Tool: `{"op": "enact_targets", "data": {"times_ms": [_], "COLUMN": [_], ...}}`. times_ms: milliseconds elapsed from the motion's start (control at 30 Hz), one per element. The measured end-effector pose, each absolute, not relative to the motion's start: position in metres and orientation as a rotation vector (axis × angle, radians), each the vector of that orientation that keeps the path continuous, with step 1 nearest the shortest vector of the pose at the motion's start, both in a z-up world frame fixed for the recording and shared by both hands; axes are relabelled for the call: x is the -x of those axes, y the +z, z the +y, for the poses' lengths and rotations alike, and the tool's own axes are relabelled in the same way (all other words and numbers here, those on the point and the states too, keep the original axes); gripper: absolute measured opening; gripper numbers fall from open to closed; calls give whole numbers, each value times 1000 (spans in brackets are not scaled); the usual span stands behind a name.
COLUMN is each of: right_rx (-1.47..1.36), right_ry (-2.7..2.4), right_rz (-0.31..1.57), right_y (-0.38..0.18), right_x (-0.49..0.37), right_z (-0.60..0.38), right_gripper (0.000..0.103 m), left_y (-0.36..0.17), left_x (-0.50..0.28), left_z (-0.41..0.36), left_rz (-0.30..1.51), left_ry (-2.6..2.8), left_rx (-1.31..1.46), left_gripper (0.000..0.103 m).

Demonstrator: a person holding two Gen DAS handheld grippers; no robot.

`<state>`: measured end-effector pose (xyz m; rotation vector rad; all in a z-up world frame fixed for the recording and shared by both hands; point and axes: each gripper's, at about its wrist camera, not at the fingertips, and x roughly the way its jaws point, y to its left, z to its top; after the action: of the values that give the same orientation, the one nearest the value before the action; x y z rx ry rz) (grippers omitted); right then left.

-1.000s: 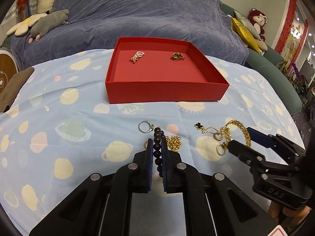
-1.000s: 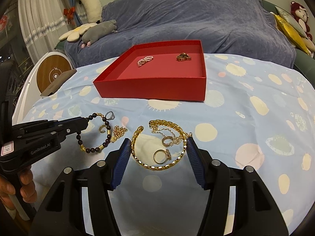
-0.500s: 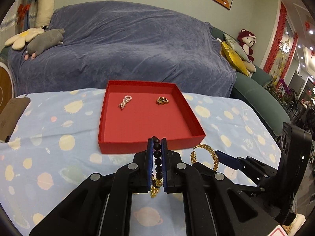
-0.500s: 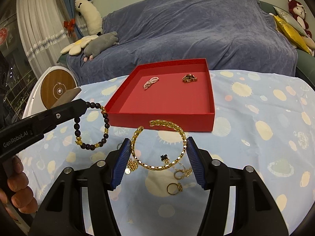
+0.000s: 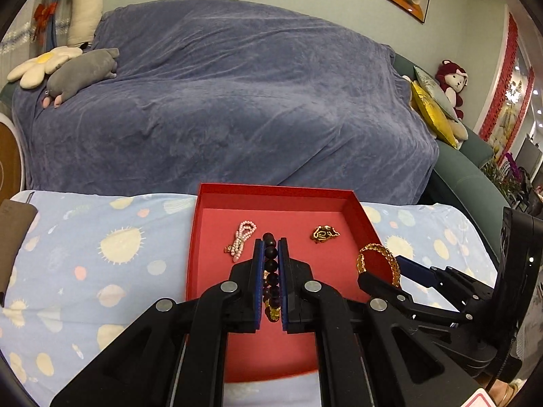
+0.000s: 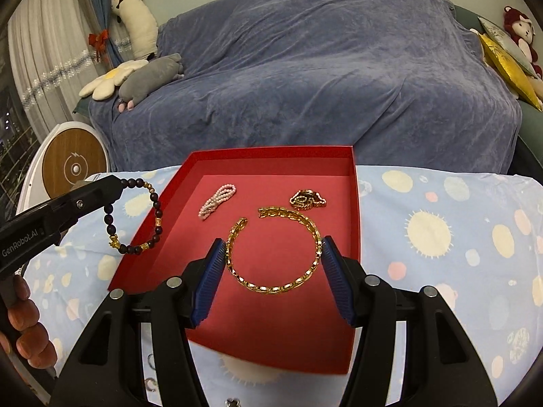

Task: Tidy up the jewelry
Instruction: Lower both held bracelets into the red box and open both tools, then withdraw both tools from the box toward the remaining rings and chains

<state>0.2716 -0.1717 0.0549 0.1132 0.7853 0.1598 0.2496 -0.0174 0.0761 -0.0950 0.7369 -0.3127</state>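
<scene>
My left gripper (image 5: pixel 270 247) is shut on a dark bead bracelet (image 5: pixel 270 264) and holds it in the air over the red tray (image 5: pixel 217 200). In the right wrist view the bead bracelet (image 6: pixel 156 215) hangs from that gripper at the tray's (image 6: pixel 271 152) left wall. My right gripper (image 6: pixel 273 251) is shut on a gold chain bangle (image 6: pixel 317 237), pressed between its pads above the tray floor; the bangle (image 5: pixel 385 254) also shows in the left wrist view. A pink pearl piece (image 6: pixel 217 200) and a small gold piece (image 6: pixel 307 200) lie in the tray.
The tray stands on a table under a light blue cloth with planets (image 6: pixel 441 237). Small rings (image 6: pixel 151 381) lie on the cloth below my right gripper. A sofa under a blue cover (image 6: pixel 322 68) stands behind the table, with soft toys (image 6: pixel 149 74) on it.
Both grippers have lifted their bracelets off the cloth and carried them forward, from in front of the tray to above it. The loose rings and chains stayed on the cloth behind.
</scene>
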Motion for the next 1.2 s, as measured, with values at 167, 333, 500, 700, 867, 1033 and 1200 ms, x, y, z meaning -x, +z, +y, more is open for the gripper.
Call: {"op": "enact_targets", "data": {"times_ms": [167,333,500,700,867,1033,1200], "right_rx": [-104,-92,-92,-146,-120,-103,-54], "right_ry": [148,136,104,87,85,96,130], "right_rz": [835,845,833,792,745,724,752], "right_y": [33,21,25,54,84,88,74], "right_x": [-296,-306,-304,-281,-242,-183,-135], "right_z": [-170,-168,-172,-187,-190,-192,-182], "right_gripper": [56,56,64,65,71,72,72], "left_y": [54,38,33,58,85,92,79], "left_x": [-273,-287,-291,-279,-249,-203,-153], "left_z": [-17,-13,-8,-3,2,5,5], "left_rz": [765,779,783,765,738,732,751], "left_ry": [-298,-302,-286,-249,-229,-203,-168], "left_rx": [100,123,149,147,132,109,70], "left_gripper": [5,6,10,39,48,52,57]}}
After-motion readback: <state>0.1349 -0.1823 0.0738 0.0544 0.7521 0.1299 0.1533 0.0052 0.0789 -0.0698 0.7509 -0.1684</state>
